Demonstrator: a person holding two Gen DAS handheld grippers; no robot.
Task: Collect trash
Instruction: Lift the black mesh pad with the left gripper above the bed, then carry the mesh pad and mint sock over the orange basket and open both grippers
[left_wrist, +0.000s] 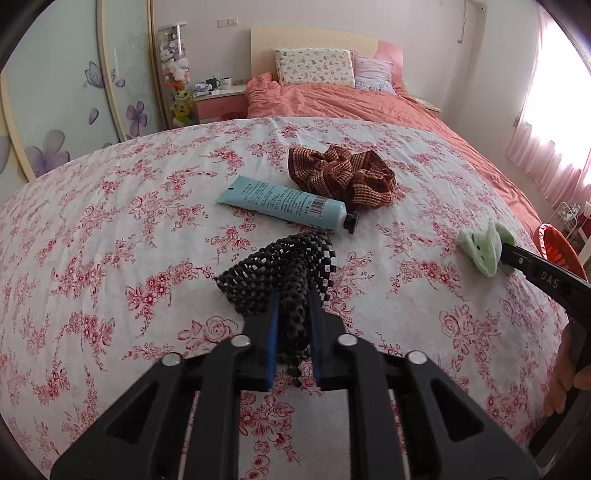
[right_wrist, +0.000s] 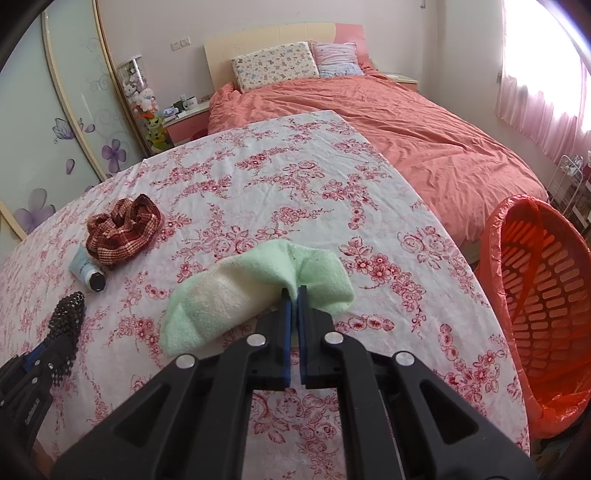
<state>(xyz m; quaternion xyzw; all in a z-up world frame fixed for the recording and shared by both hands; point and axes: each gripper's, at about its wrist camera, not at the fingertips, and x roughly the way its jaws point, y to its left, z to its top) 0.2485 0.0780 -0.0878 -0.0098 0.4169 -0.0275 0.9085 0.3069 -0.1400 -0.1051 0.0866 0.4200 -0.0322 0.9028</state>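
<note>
Left tongs pinch black mesh; right tongs pinch green cloth near the table's basket-side edge.

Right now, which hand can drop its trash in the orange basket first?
Probably the right. The right gripper already pinches the green cloth, and the orange basket stands just off that side of the table. The left gripper, holding the black mesh, is farther from it.
</note>
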